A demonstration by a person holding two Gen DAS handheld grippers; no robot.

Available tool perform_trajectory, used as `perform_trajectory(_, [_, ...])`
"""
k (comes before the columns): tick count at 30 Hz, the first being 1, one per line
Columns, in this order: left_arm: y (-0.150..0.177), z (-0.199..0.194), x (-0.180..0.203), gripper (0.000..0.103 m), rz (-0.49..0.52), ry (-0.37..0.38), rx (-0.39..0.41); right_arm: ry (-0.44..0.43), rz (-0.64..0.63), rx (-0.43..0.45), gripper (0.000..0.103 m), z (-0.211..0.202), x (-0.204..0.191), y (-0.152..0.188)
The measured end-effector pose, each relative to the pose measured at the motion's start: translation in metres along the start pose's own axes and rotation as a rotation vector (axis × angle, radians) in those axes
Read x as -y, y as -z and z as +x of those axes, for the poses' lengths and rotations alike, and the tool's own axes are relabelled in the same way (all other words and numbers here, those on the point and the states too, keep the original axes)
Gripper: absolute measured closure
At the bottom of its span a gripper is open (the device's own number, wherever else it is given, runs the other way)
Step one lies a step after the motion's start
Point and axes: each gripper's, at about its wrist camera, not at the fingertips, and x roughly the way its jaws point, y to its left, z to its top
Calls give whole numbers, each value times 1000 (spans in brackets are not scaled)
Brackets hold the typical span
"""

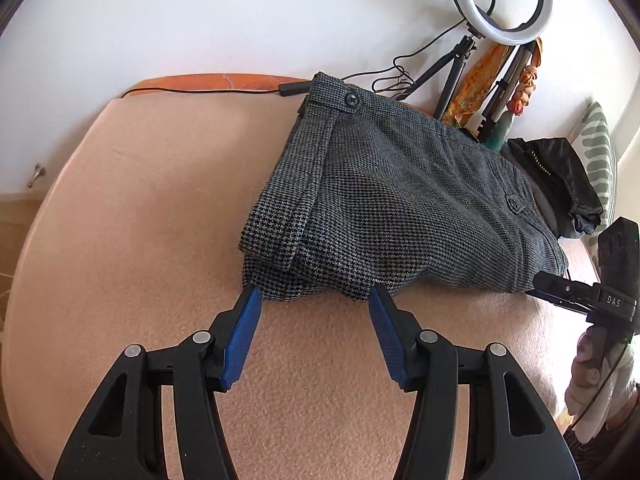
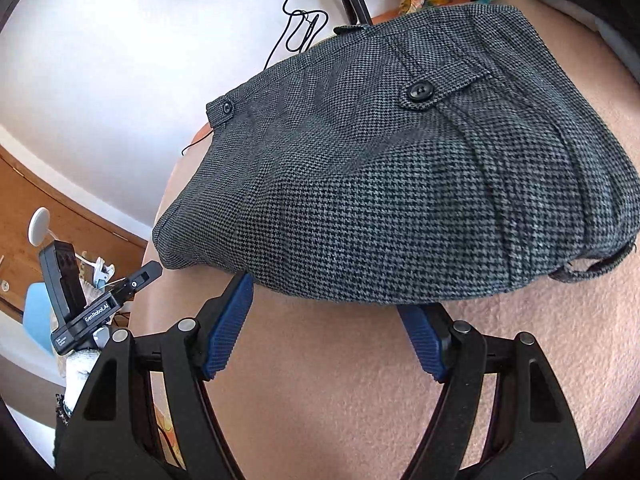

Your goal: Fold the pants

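Left wrist view shows my left tongs (image 1: 315, 300) with the two blue pads spread apart; their tips stand just at the near edge of the folded pants (image 1: 400, 200), one pad at the near left corner of the bundle and the other further along the same edge. Nothing is pinched between them. The pants are grey houndstooth, folded into a thick packet, and they lie on the pink blanket (image 1: 152, 208) toward the far right part of the bed, with the buttoned waistband at the far edge near the wall. In the same view my right tongs (image 1: 560, 290) come in from the right, touching the right corner of the packet.

In the right wrist view my right tongs (image 2: 326, 294) are also spread wide. The tips of both blue pads go under the near hem of the pants (image 2: 400, 168), so the cloth hides them, and I cannot tell if they touch it from below. Behind the pants, by the wall, stands a ring light (image 1: 502, 0) on a tripod, and a black bag (image 1: 556, 176) lies at the far right corner of the bed
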Motion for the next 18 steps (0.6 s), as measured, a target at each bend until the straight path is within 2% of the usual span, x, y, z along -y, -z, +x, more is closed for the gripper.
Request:
perform_trajectory(9, [-7,16,4,48,2,-8,7,-31,-37,49,26,21,-18,-7])
perform_trajectory(11, [-9,16,3,48,-6,-6,12,-80,-41,21,40,25,-21,-8])
perform_trajectory(12, [-11,14,3,48,-9,-6,18,-126,-34,-16,63,30,-24,-9])
perform_trajectory(13, [-12,13,4,48,-7,-10,26,-155,-29,-49,76,30,-25,-8])
perform_trajectory(16, [-16,7,7,49,16,-45,54,-244,17,-48,88,14,-26,-14])
perform_trajectory(18, [-17,2,8,49,21,-55,75,-299,59,-22,90,-2,-24,-23])
